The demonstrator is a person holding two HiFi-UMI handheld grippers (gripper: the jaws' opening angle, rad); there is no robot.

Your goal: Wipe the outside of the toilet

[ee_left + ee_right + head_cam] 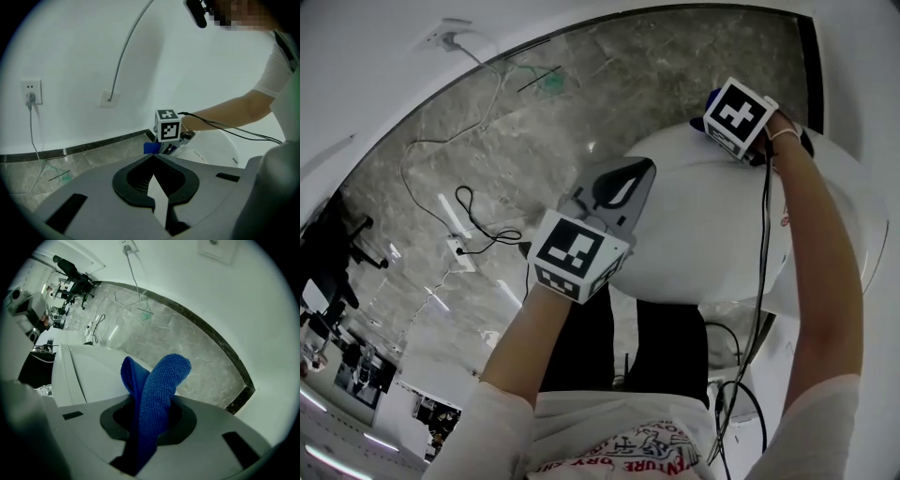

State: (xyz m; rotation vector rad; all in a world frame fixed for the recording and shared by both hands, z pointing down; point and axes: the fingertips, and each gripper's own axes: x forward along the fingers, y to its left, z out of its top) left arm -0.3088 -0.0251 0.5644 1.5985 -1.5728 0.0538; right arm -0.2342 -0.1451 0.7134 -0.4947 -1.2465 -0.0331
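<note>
Nearest to me, my left gripper (153,158) has its jaws together with nothing between them. It sits at the near left edge of the toilet (703,216), pointing across it; I cannot tell whether it touches. The toilet is straight ahead of me, white, with its lid down.

At the far end of the lid, my right gripper (151,401) is clamped on a blue cloth (157,390). The cloth stands up out of the jaws in a fold and bends over at the top. From the left gripper view it shows as a small blue patch just beside the toilet's far edge.

Left of the toilet, a power strip (459,253) with a black cable (483,220) lies on the marble floor (581,103). Farther off, a wall socket (31,92) has a thin lead plugged in.
</note>
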